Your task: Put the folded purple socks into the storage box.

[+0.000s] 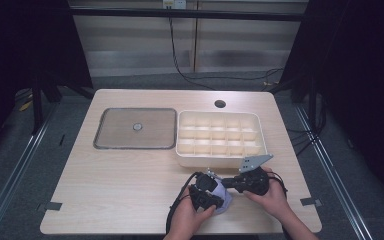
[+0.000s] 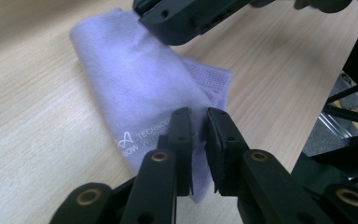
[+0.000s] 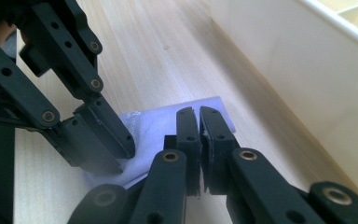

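Note:
A folded lavender cloth (image 1: 223, 199) (image 2: 135, 79) (image 3: 156, 126) with white printed lettering lies on the wooden table (image 1: 105, 190) near its front edge. My left gripper (image 1: 216, 199) (image 2: 199, 122) comes at it from the left, and its jaws pinch a raised fold at the cloth's near edge. My right gripper (image 1: 224, 183) (image 3: 198, 112) reaches in from the right, jaws almost together over the cloth's far edge. I cannot tell whether any cloth sits in that hairline gap. Each gripper's fingers (image 2: 177, 21) (image 3: 105, 135) appear in the other's view, resting at the cloth.
A white box (image 1: 220, 159) (image 3: 307, 70) divided into several empty compartments stands just behind the grippers. To its left lies a flat grey lid (image 1: 115, 130) with a small round knob (image 1: 138, 127). A cable hole (image 1: 220, 104) sits near the table's back edge.

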### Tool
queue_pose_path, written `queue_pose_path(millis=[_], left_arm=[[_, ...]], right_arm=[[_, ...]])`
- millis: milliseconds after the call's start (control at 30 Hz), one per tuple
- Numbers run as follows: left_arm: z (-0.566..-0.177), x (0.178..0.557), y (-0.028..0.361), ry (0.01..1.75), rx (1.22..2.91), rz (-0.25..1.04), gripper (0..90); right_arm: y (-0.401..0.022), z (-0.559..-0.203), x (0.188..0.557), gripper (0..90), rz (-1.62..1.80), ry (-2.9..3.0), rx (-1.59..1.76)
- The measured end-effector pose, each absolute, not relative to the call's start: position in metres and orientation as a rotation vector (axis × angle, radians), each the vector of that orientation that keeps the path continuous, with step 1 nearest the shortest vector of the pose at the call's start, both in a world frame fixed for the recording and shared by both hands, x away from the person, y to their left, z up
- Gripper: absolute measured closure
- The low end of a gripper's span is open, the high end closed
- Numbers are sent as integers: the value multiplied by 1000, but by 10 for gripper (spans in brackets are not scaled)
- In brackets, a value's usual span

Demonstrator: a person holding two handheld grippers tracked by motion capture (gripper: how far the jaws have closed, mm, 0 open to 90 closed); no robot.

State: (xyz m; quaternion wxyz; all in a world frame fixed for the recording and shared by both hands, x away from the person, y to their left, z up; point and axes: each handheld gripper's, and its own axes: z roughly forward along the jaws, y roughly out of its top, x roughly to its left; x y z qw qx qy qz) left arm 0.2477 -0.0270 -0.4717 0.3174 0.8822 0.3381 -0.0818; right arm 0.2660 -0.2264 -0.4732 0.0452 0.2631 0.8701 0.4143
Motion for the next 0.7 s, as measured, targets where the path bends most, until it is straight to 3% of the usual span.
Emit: queue_pose_path(millis=[433,700], left_arm=[[-452,258,-6,884,2269,-163,644],[-461,270,10,928,2280,-137,634]], right_arm=[[-240,-471,263,733,1260,2620,926],[-247,-472,262,694,1251,2603,988]])
